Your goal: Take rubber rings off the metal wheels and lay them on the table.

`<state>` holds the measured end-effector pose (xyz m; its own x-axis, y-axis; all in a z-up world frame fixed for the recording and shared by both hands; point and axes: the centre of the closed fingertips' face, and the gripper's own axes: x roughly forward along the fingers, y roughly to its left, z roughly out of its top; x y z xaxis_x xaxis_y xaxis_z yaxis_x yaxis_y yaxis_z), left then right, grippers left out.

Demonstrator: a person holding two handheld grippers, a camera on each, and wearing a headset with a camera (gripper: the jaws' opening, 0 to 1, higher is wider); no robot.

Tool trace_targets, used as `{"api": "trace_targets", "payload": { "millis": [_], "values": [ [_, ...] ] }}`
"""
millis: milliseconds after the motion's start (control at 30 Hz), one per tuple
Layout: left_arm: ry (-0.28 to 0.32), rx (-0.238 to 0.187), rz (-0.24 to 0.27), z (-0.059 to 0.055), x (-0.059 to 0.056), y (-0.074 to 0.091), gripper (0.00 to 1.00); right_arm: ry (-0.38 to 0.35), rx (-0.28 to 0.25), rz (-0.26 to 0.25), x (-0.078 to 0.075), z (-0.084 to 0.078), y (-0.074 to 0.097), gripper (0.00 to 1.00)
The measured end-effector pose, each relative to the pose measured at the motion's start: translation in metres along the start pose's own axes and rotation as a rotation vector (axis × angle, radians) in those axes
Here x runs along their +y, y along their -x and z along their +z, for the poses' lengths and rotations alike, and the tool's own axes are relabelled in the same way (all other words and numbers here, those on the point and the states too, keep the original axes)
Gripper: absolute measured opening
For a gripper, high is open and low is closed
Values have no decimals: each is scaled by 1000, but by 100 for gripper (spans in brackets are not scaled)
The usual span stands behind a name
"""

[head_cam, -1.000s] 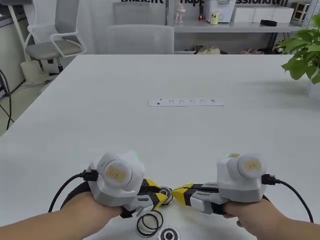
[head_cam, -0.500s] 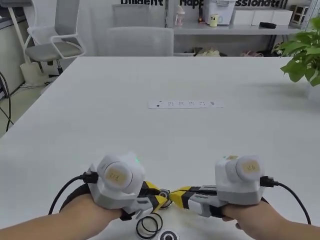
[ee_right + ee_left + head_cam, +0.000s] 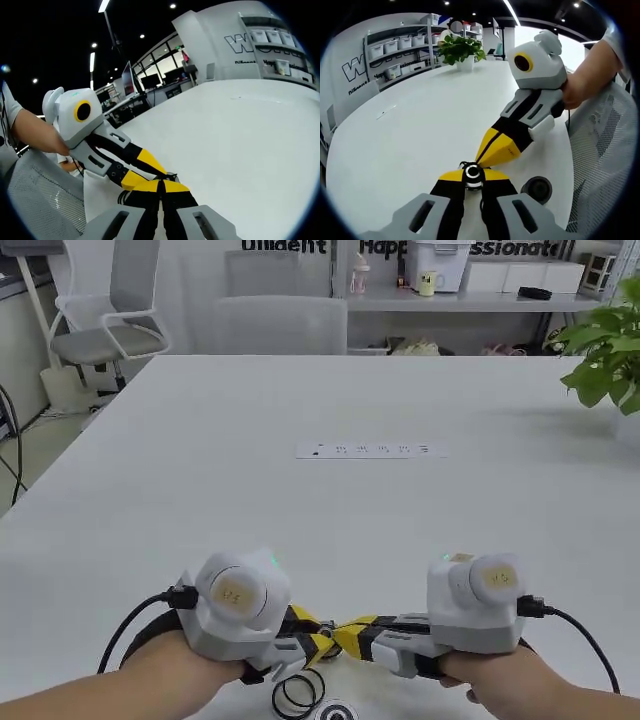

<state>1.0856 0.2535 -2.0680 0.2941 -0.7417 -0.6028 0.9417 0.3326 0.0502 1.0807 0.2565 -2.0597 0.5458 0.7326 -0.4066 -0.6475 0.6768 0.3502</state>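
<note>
A small metal wheel with a dark rubber ring on its rim sits between the yellow tips of my left gripper, which is shut on it. My right gripper comes in from the right, its shut tips pinching the ring at the wheel's top edge. In the head view the left gripper and right gripper meet tip to tip low over the table's near edge, with the wheel hidden between them. Two loose black rubber rings lie below the tips beside another wheel.
The wide white table stretches ahead with a flat power strip at its middle. A potted plant stands at the far right. Office chairs stand beyond the far edge. A mesh chair is close behind me.
Both grippers have drifted slightly lower and the right one a little left, so the tips have closed together and now cover the wheel that showed between them.
</note>
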Motion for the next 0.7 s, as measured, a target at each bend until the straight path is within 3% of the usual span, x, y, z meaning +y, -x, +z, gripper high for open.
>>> {"api": "trace_targets", "payload": {
  "millis": [100,467,700],
  "values": [
    [3,-2,0,0,0,0,8,-24,-21,37,6,4,0,0],
    [15,-3,-2,0,0,0,8,-17,-2,-2,-6,-2,1,0],
    [5,2,-12,1,0,0,8,-24,-2,-3,-7,-3,2,0]
  ]
}}
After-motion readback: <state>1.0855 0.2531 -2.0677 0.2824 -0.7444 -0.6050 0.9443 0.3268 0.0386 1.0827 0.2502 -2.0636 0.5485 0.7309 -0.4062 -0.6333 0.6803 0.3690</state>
